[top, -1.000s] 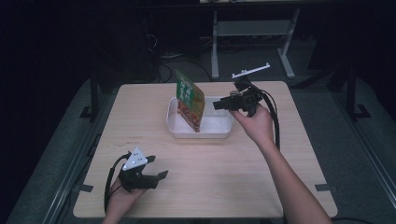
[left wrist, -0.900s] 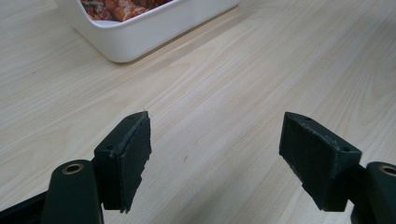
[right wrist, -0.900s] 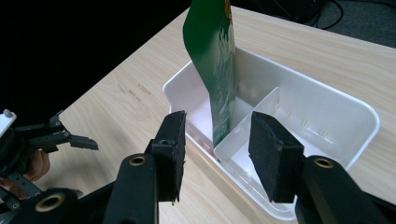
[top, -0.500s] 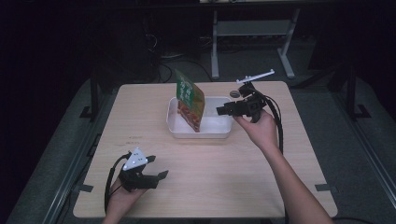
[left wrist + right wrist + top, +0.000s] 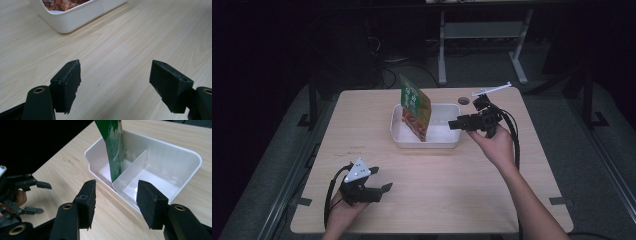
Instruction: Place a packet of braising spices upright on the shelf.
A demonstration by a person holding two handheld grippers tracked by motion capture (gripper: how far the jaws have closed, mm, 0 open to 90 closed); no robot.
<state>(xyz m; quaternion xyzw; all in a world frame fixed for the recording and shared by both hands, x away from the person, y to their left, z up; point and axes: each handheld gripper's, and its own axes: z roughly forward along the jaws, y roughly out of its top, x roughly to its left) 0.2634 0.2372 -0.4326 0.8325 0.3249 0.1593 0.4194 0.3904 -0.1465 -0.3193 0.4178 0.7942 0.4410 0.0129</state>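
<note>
A white bin with a divider stands at the middle of the table. A green snack bag with an orange lower print stands upright in the bin's left compartment. My right gripper hovers at the bin's right end and points left at the bag. Its jaws have just been opening and stand open, with nothing between them. My left gripper is near the front left of the table, open over bare wood, well short of the bin.
The light wooden table has free room in front of the bin and on both sides. A small dark round hole lies behind the bin. Beyond the table's far edge the floor is dark, with a white desk frame.
My right gripper has drawn back to the right, away from the bag, and sunk a little. The bag stays upright in the bin. The left gripper has not moved.
</note>
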